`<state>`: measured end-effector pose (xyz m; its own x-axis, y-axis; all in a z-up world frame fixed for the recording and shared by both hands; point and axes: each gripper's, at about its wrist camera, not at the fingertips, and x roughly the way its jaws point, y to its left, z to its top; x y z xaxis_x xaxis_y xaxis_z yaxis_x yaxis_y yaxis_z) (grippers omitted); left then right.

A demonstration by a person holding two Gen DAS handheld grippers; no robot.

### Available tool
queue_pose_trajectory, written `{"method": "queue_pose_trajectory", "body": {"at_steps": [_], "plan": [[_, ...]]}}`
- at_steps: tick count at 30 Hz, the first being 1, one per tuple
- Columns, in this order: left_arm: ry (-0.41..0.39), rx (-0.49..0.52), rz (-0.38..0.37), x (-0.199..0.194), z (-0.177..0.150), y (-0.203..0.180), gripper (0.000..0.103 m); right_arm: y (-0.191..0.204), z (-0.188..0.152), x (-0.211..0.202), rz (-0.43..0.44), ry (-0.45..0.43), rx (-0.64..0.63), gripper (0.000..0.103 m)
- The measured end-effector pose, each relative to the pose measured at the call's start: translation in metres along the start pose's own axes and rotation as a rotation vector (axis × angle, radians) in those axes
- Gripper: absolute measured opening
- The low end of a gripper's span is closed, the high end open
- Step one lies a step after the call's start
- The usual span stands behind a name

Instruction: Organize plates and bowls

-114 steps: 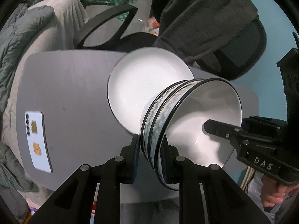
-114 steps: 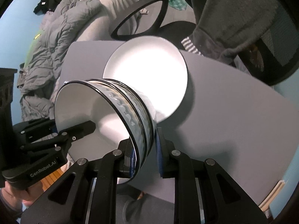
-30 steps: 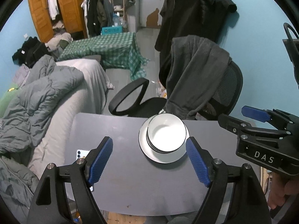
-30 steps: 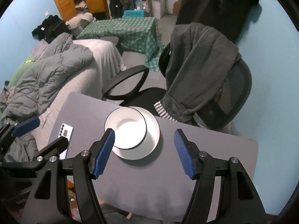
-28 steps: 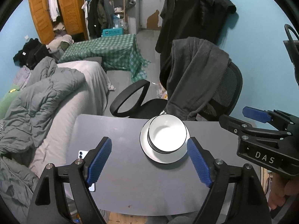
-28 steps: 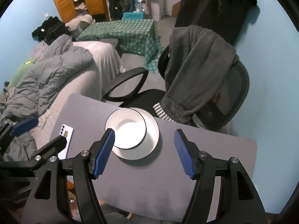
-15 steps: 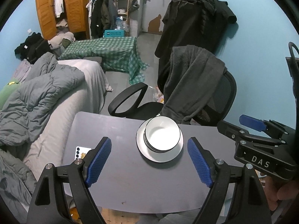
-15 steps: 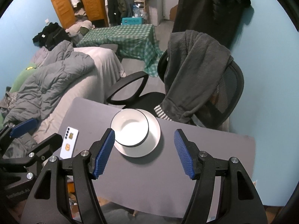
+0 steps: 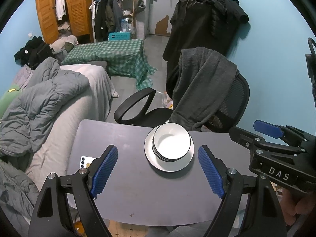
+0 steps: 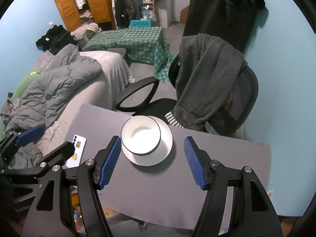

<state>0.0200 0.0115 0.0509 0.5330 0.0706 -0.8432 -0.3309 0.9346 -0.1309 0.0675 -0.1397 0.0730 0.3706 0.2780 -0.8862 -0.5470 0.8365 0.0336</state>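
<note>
A stack of white bowls with dark rims (image 9: 171, 145) sits on a white plate (image 9: 154, 163) near the far edge of the grey table (image 9: 138, 193). In the right wrist view the bowls (image 10: 140, 137) rest on the same plate (image 10: 166, 148). My left gripper (image 9: 158, 169) is open and empty, held high above the table on the near side of the stack. My right gripper (image 10: 152, 158) is also open and empty, likewise raised. Each gripper shows at the edge of the other's view.
A white phone (image 10: 76, 150) lies on the table's left side. A black office chair (image 9: 227, 102) with a grey robe over it stands behind the table. A bed with a grey duvet (image 9: 45, 102) is to the left.
Earlier both grippers held the bowls over the plate. Now the bowls rest on the plate, both grippers are open, and both have kept pulling back and up.
</note>
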Motion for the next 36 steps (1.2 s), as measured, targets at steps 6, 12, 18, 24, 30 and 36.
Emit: {"method": "queue_pose_trajectory", "body": {"at_steps": [6, 12, 18, 24, 30, 36], "plan": [[0.009, -0.01, -0.006, 0.0012, 0.0014, 0.0022, 0.085, -0.0009, -0.0004, 0.0001, -0.002, 0.005, 0.01, 0.065], [0.008, -0.007, -0.004, 0.0003, 0.0009, 0.0031, 0.085, -0.0011, -0.0002, -0.0005, 0.0, 0.003, 0.011, 0.065], [0.008, -0.007, -0.002, 0.0001, 0.0005, 0.0033, 0.085, -0.0015, -0.0002, 0.0002, 0.0, 0.004, 0.01, 0.065], [0.009, -0.007, -0.003, 0.0013, 0.0008, 0.0032, 0.085, -0.0006, -0.0011, -0.0002, 0.0, 0.004, 0.01, 0.065], [0.01, -0.014, -0.001, 0.0026, 0.0006, 0.0045, 0.085, 0.0006, -0.0016, -0.0005, 0.0, 0.005, 0.012, 0.065], [0.011, -0.019, -0.001, 0.0022, 0.0, 0.0068, 0.085, 0.0048, -0.0032, -0.0009, 0.001, 0.005, 0.009, 0.065]]}}
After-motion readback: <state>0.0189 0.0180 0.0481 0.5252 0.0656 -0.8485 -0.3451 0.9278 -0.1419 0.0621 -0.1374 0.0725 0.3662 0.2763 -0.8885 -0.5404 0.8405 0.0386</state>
